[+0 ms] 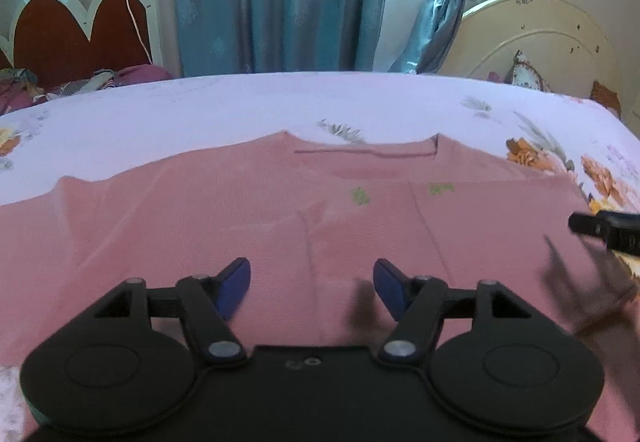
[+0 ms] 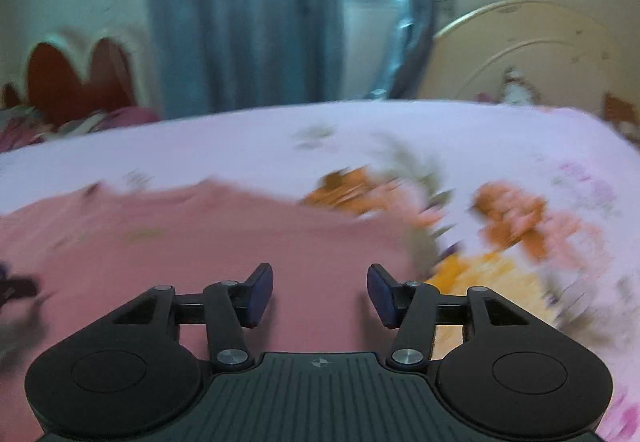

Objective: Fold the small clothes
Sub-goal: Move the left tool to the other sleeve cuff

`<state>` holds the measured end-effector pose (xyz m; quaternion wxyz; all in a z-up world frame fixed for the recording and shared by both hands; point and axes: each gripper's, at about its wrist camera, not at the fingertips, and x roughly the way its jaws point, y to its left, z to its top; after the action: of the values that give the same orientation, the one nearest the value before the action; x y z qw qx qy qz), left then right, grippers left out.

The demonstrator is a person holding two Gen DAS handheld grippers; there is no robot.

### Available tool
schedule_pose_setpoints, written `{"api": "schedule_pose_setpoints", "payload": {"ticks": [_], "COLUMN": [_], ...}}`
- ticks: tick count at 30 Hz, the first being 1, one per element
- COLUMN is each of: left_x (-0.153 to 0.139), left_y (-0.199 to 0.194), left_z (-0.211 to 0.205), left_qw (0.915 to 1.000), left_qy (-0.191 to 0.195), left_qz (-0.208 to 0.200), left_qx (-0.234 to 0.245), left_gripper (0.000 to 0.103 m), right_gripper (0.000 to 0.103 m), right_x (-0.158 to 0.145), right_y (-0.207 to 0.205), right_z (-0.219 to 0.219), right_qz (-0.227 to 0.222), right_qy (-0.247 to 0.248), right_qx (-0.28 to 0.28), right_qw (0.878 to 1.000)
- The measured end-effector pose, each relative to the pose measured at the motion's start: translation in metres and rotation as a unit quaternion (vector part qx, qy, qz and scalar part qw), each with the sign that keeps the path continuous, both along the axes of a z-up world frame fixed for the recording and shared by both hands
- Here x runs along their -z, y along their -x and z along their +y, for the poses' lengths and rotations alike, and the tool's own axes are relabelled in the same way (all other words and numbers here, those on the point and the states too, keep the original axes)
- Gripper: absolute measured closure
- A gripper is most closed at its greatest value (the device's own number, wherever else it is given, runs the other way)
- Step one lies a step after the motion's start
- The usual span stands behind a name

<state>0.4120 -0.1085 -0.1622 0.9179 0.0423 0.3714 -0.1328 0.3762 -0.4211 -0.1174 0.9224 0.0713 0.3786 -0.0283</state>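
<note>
The right wrist view is motion-blurred, so fabric detail and bedsheet print there are hard to make out; the left wrist view is sharp except at its right edge, where the right gripper (image 1: 600,232) enters only as a dark, cut-off shape. The pink shirt (image 1: 240,209) is a fine-ribbed knit lying flat on the bedsheet (image 1: 200,109), neckline toward the far side, its lower part hidden beneath the left gripper (image 1: 312,288). Two small green marks near the chest are too small to read. The left gripper's blue-padded fingers stand apart above the shirt, holding nothing. The right gripper (image 2: 320,294) likewise has its fingers spread and empty, over the shirt's (image 2: 160,242) right edge where it meets the floral bedsheet (image 2: 240,145).
</note>
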Motion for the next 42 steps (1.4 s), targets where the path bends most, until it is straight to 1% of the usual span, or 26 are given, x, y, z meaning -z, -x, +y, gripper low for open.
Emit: {"api": "schedule_pose_setpoints", "payload": {"ticks": [1,3,4,5,7,10,12,14,17,22,25,26,27,29,31,33,35,37,39,40,42], "left_x": [0.002,0.011,0.016,0.016,0.008,-0.009,-0.017,-0.021,-0.024,-0.023,-0.021,-0.020,-0.018,-0.017,-0.015,-0.013,-0.012,-0.011,-0.010,-0.010,-0.009], "left_y": [0.001,0.001,0.000,0.002,0.005,0.014,0.018,0.020,0.022,0.027,0.030,0.031,0.032,0.034,0.033,0.035,0.034,0.031,0.029,0.028,0.026], "left_z": [0.004,0.013,0.019,0.024,0.032,0.051,0.069,0.093,0.131,0.188,0.217,0.224,0.231,0.246,0.259,0.272,0.283,0.294,0.305,0.311,0.326], "left_qw": [1.0000,0.9993,0.9987,0.9986,0.9981,0.9982,0.9973,0.9953,0.9906,0.9824,0.9773,0.9757,0.9741,0.9703,0.9673,0.9649,0.9618,0.9587,0.9563,0.9548,0.9507], "left_qy": [-0.003,-0.008,-0.001,0.012,0.025,0.030,0.038,0.046,0.054,0.052,0.052,0.052,0.053,0.059,0.064,0.065,0.067,0.072,0.075,0.076,0.084], "left_qz": [0.006,0.032,0.046,0.047,0.050,0.031,0.028,0.031,0.038,0.042,0.043,0.044,0.046,0.049,0.050,0.051,0.053,0.053,0.051,0.051,0.051], "left_qx": [-0.007,-0.018,-0.020,-0.021,-0.026,-0.041,-0.055,-0.080,-0.119,-0.174,-0.200,-0.208,-0.215,-0.229,-0.240,-0.249,-0.260,-0.270,-0.278,-0.283,-0.294], "left_gripper": [0.037,0.037,0.035,0.035,0.036,0.037,0.037,0.037,0.037,0.037,0.037,0.037,0.037,0.037,0.037,0.037,0.037,0.037,0.037,0.037,0.037], "right_gripper": [0.050,0.050,0.050,0.050,0.050,0.050,0.050,0.050,0.050,0.050,0.050,0.050,0.050,0.050,0.050,0.050,0.050,0.050,0.050,0.050,0.050], "right_x": [0.001,0.006,0.012,0.021,0.020,0.008,0.001,-0.003,-0.005,0.002,0.009,0.014,0.019,0.020,0.016,0.010,0.007,0.012,0.023,0.025,0.024], "right_y": [0.002,0.006,0.005,0.002,0.002,0.000,-0.003,-0.007,-0.013,-0.028,-0.035,-0.038,-0.038,-0.038,-0.040,-0.045,-0.050,-0.054,-0.053,-0.051,-0.050], "right_z": [0.010,0.030,0.039,0.045,0.047,0.054,0.067,0.086,0.120,0.168,0.190,0.197,0.202,0.210,0.212,0.215,0.221,0.226,0.230,0.232,0.233], "right_qz": [0.004,0.014,0.029,0.053,0.050,0.036,0.026,0.022,0.019,0.025,0.035,0.044,0.052,0.048,0.052,0.044,0.036,0.043,0.063,0.056,0.055], "right_qy": [0.001,0.016,0.023,0.029,0.030,0.005,-0.002,-0.019,-0.024,-0.038,-0.041,-0.040,-0.035,-0.015,-0.014,-0.016,-0.009,-0.010,-0.012,-0.006,-0.002], "right_qx": [-0.009,-0.035,-0.049,-0.059,-0.052,-0.053,-0.063,-0.075,-0.099,-0.135,-0.144,-0.146,-0.146,-0.150,-0.152,-0.153,-0.149,-0.141,-0.140,-0.139,-0.137], "right_qw": [1.000,0.999,0.998,0.996,0.997,0.998,0.998,0.997,0.995,0.990,0.988,0.988,0.987,0.987,0.987,0.987,0.988,0.989,0.988,0.989,0.989]}}
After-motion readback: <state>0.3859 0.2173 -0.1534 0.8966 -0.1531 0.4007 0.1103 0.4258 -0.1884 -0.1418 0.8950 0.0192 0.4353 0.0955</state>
